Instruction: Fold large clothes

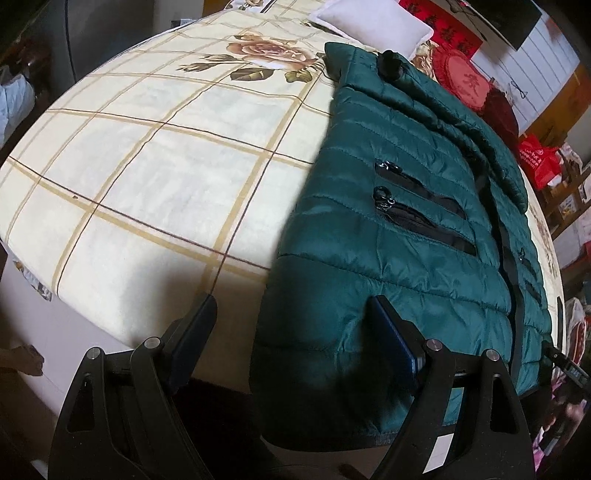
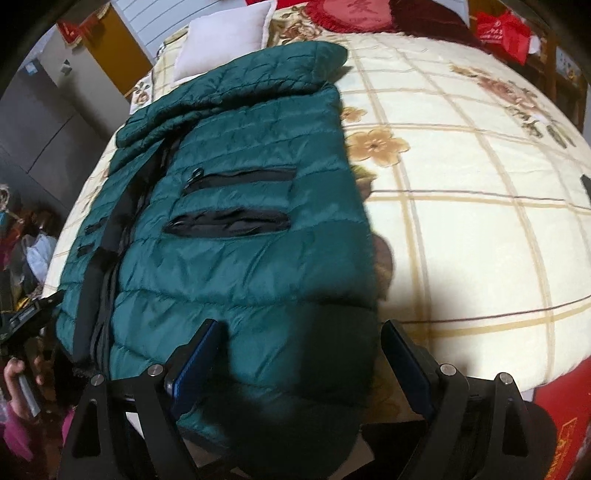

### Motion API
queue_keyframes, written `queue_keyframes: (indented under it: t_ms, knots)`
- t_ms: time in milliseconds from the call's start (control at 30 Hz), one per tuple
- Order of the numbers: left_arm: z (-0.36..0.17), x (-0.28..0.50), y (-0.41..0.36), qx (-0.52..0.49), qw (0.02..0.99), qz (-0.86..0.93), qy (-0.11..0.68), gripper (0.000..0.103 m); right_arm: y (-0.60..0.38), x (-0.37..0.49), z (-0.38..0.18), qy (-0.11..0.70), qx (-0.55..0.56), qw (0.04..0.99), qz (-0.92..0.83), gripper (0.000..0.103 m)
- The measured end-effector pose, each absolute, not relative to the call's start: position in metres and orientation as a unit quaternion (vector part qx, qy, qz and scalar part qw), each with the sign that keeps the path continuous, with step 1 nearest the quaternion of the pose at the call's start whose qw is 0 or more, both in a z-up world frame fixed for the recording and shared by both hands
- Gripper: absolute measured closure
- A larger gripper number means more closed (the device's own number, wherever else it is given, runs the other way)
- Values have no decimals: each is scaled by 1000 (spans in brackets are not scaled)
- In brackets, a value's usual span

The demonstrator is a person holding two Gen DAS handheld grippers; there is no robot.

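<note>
A dark green quilted jacket (image 1: 406, 229) lies front up on the bed, its zip closed and its sleeves folded in. Its hem hangs over the near edge of the bed. My left gripper (image 1: 295, 325) is open above the jacket's lower left corner, with one finger (image 1: 391, 332) over the fabric and the other over the bedspread. In the right wrist view the jacket (image 2: 236, 258) fills the middle. My right gripper (image 2: 301, 354) is open over the lower right part of the hem, and the fabric lies beneath its jaws without being pinched.
The bed has a cream checked bedspread (image 1: 147, 155) with rose prints. A white pillow (image 1: 373, 26) and a red round cushion (image 1: 461, 77) lie at the head. Red bags (image 1: 539, 158) stand beside the bed. A person's hand (image 2: 16, 373) shows at the left.
</note>
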State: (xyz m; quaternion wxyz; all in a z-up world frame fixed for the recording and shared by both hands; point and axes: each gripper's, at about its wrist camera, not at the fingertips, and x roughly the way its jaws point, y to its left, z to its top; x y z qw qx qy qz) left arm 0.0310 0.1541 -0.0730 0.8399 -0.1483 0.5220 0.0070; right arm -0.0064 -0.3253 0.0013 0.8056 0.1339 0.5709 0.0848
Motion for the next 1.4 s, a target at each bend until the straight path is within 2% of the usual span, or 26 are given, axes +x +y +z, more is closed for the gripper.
queue_keyframes:
  t_ms: [767, 833, 900, 1033, 1100, 1167, 1200, 1267, 1400]
  knots:
    - [-71, 31, 133, -135, 837, -59, 526, 18, -303, -11, 2, 553, 117, 814, 135, 16]
    - [-71, 32, 134, -147, 835, -56, 527, 18, -299, -11, 4, 548, 108, 817, 146, 21]
    - [-72, 32, 132, -146, 835, -58, 527, 18, -295, -12, 7, 540, 90, 823, 152, 35]
    - [-72, 33, 125, -131, 836, -67, 529, 18, -298, -12, 6, 528, 86, 831, 154, 55]
    - [-71, 33, 124, -131, 835, -72, 529, 27, -303, -12, 8, 524, 102, 831, 158, 64]
    - [-68, 33, 123, -121, 839, -68, 526, 51, -308, -11, 11, 521, 118, 830, 161, 72]
    - [-66, 32, 123, -115, 843, -64, 522, 56, -312, -10, 15, 519, 130, 829, 165, 75]
    - [-59, 31, 123, -107, 851, -59, 512, 74, -316, -8, 22, 510, 144, 830, 171, 78]
    - [-38, 31, 121, -100, 867, -64, 484, 83, -318, -2, 42, 489, 159, 838, 182, 80]
